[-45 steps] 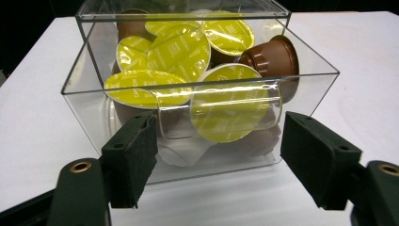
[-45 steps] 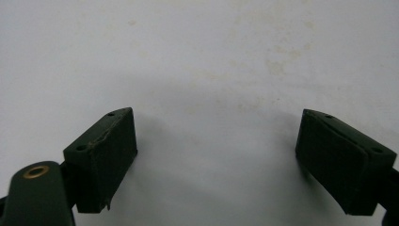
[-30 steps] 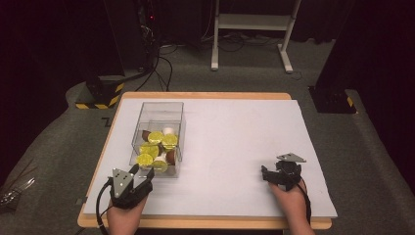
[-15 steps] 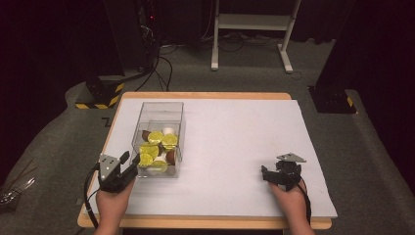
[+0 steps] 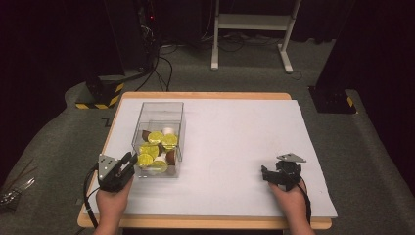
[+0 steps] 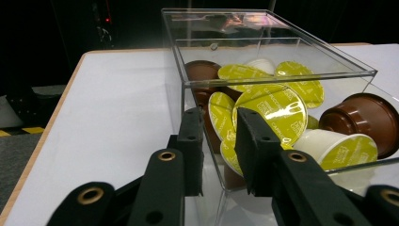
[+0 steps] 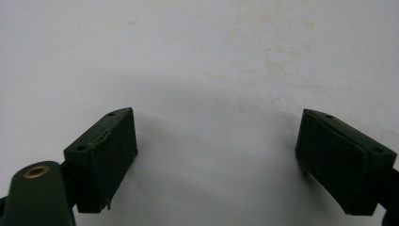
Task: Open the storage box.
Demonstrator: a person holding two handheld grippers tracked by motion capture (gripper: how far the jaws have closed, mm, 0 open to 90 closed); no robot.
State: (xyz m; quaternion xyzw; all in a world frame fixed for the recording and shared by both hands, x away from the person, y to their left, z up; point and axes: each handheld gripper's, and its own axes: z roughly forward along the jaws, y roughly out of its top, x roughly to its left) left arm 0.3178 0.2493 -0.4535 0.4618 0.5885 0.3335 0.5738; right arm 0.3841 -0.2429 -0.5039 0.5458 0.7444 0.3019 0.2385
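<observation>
Clear box (image 5: 157, 139) on the white sheet (image 5: 235, 142) that covers the table (image 5: 205, 96), taken as the landmark. The box holds capsules (image 6: 277, 106), most with yellow-green foil lids, a few brown (one pale one lies at the box's near end). It stands left of the sheet's middle, its long sides running away from the person.

Left gripper (image 5: 128, 161): at the box's near left corner, pointing at it. In the left gripper view its jaws straddle the near corner wall (image 6: 207, 155), one outside the box and one in front of its near face. The jaws have just been closing, and a narrow gap remains between them; whether the pads already press on the wall cannot be told.

Right gripper (image 5: 268, 175): well to the right of the box, low over bare sheet near the person's edge, apart from the box. In the right gripper view its jaws stand wide apart with nothing between them but sheet.
</observation>
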